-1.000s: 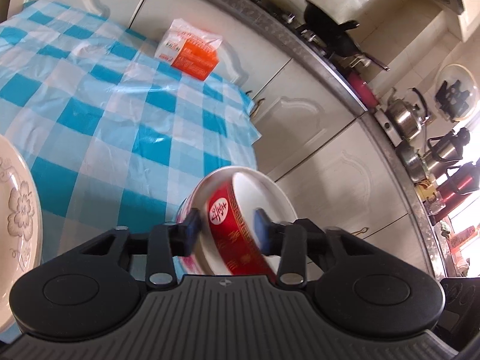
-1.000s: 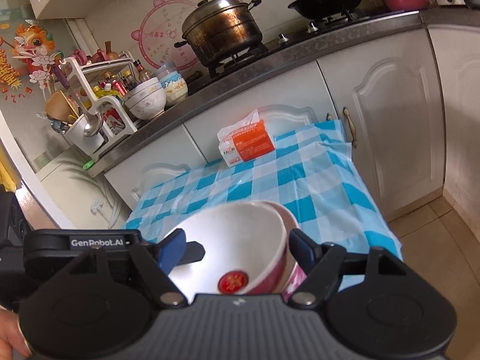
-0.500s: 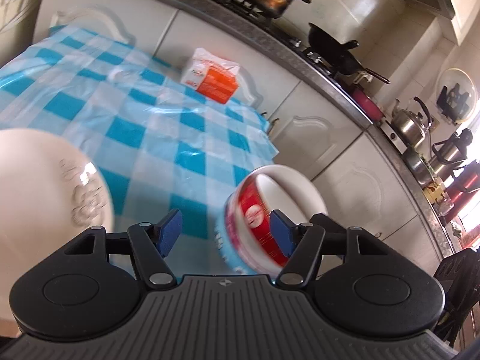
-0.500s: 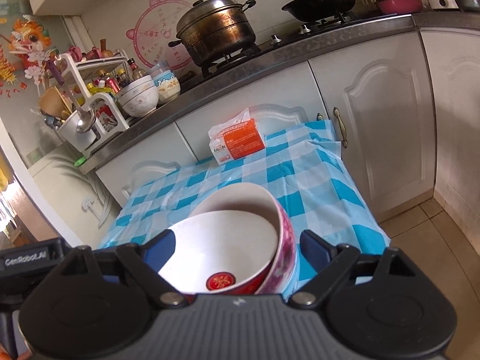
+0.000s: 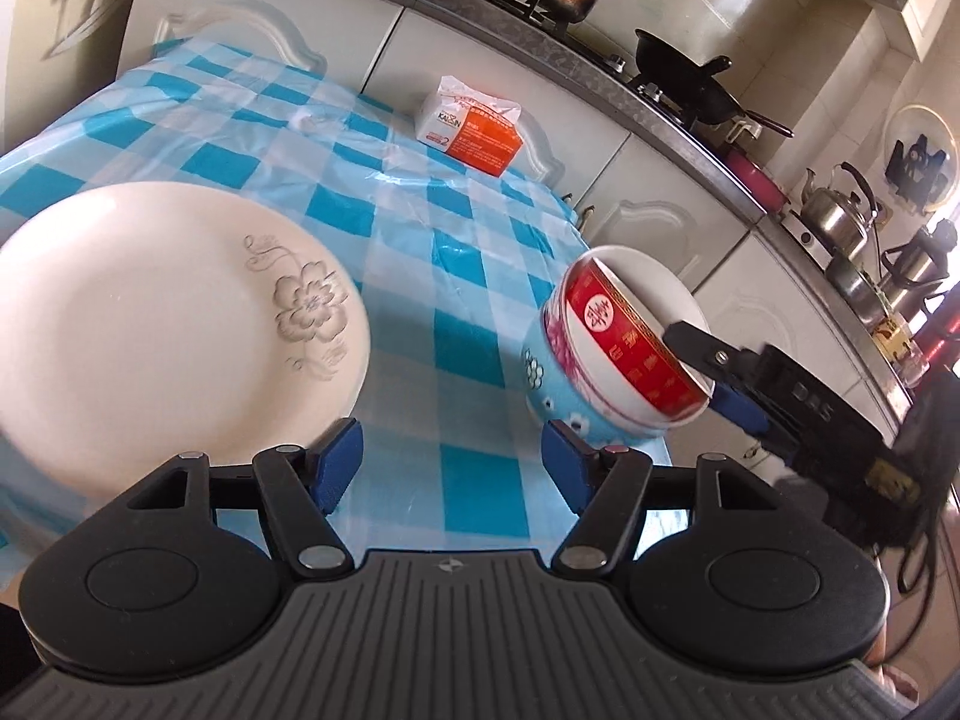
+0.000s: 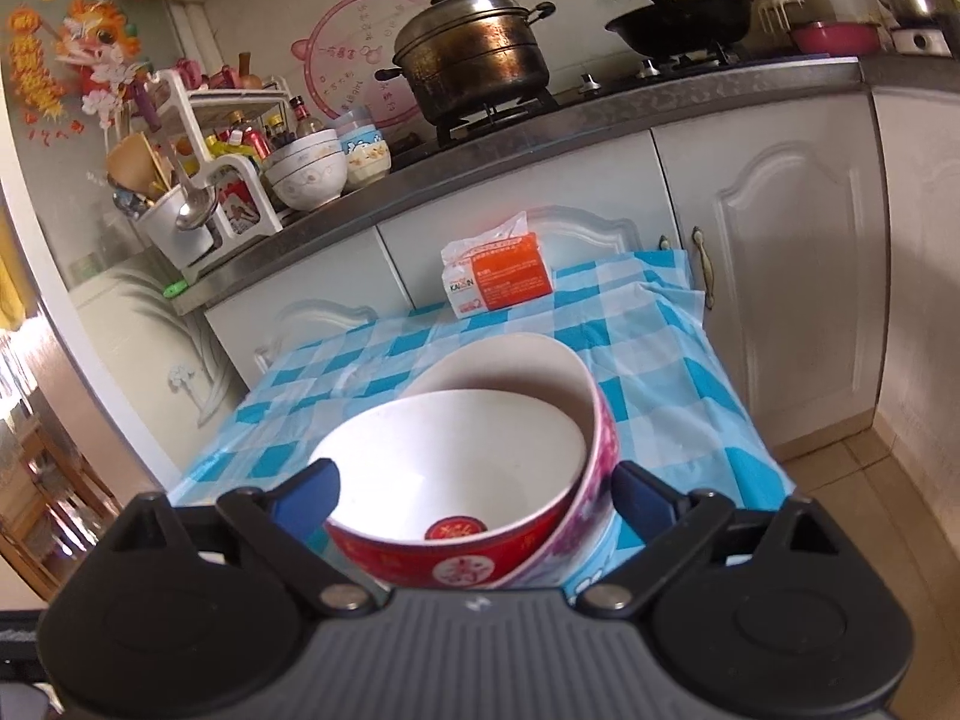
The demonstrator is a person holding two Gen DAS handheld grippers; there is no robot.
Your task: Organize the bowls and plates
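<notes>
Bowls first: a red bowl (image 6: pixel 456 480) sits tilted inside a larger floral bowl (image 6: pixel 591 498), and the pair stands on the blue-checked table (image 6: pixel 660 396), directly ahead of my right tool (image 6: pixel 474 486). That tool is spread wide, with one blue pad (image 6: pixel 303 495) just off the red bowl's left rim and the other beside the floral bowl's right wall. I cannot tell whether either pad touches. In the left wrist view the same stack shows ahead and to the right of my left tool (image 5: pixel 450 459), the red bowl (image 5: pixel 630 354) leaning in the floral bowl (image 5: pixel 558 384), with the right tool (image 5: pixel 726 378) reaching in from the far side of it. My left tool is also wide open and holds nothing. A white plate with a grey flower print (image 5: pixel 162 324) lies on the table (image 5: pixel 456 276) ahead and to the left of the left tool, its near rim close to the left pad (image 5: pixel 336 462). An orange and white tissue pack (image 5: pixel 471 126) rests further ahead at the table's far edge, well apart from the dishes.
</notes>
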